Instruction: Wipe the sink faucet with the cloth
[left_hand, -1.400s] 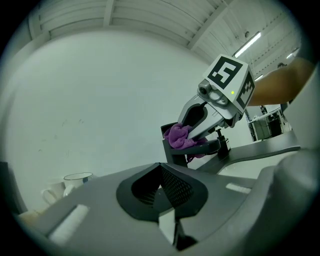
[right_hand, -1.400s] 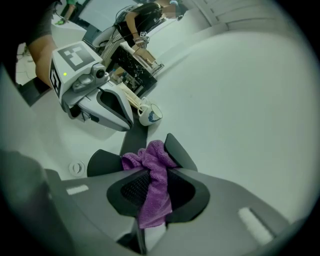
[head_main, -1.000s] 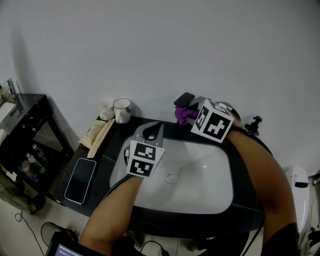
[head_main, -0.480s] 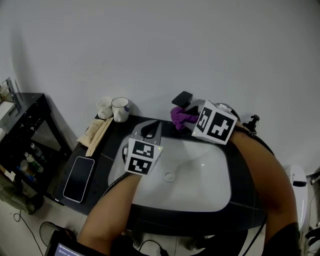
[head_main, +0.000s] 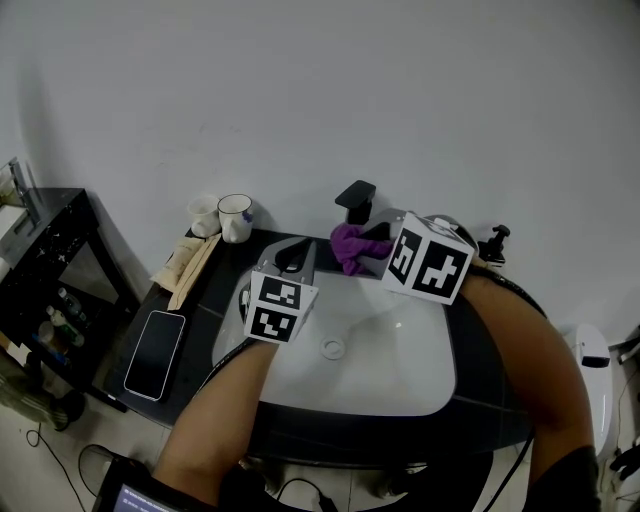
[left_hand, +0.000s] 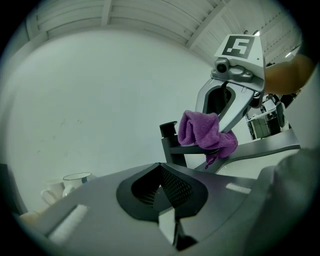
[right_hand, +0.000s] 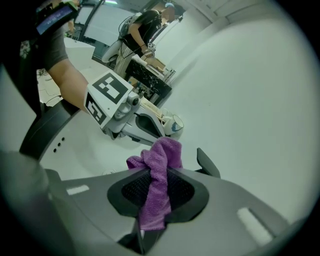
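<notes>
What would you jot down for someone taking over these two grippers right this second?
Left gripper: jaws shut, holding nothing, held over the back left of the white oval sink.
Right gripper: shut on the purple fluffy cloth, which seems to lie against the spout of the black square faucet.
Done: cloth is gripped and brought to the faucet.
Left: rub along the spout, top and base; how much is already wiped cannot be told.
</notes>
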